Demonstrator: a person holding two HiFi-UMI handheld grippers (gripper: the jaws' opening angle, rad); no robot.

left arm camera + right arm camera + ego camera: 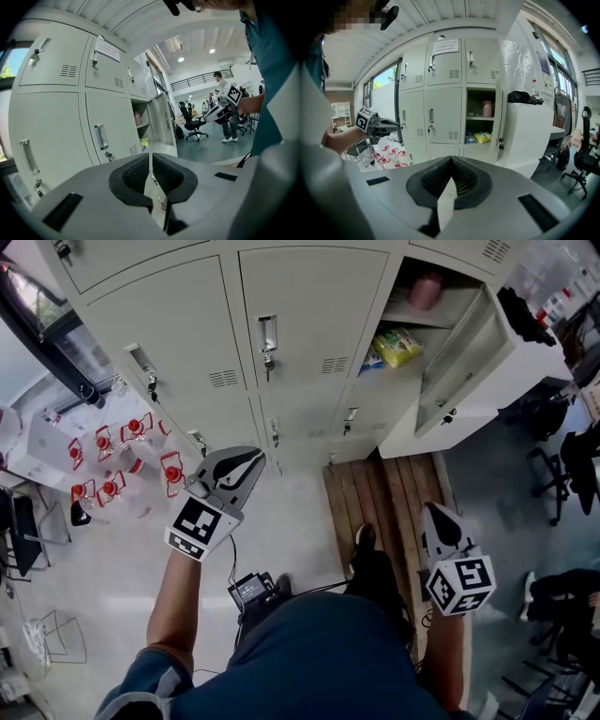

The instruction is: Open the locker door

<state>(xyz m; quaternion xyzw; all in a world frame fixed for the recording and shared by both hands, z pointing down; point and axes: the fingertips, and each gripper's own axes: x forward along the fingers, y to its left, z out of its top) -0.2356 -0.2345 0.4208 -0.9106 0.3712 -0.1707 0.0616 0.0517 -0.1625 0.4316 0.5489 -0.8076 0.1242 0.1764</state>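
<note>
Facing pale grey sheet-metal lockers [309, 296] with louvred vents, the left gripper [253, 457] holds its ribbed black pads [133, 174] barely parted, while the right gripper [433, 512] has its own pressed together.

L tongs [255, 458] ajar, R tongs [430, 509] closed.

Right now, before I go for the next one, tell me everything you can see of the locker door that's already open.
The open door belongs to the right-hand column of the lockers. It looks like pale grey painted sheet metal with a folded rim, inner face showing. It is swung far out to the right, baring the shelves. A small lock sits low on it. A white counter stands just behind; contact unclear.
</note>
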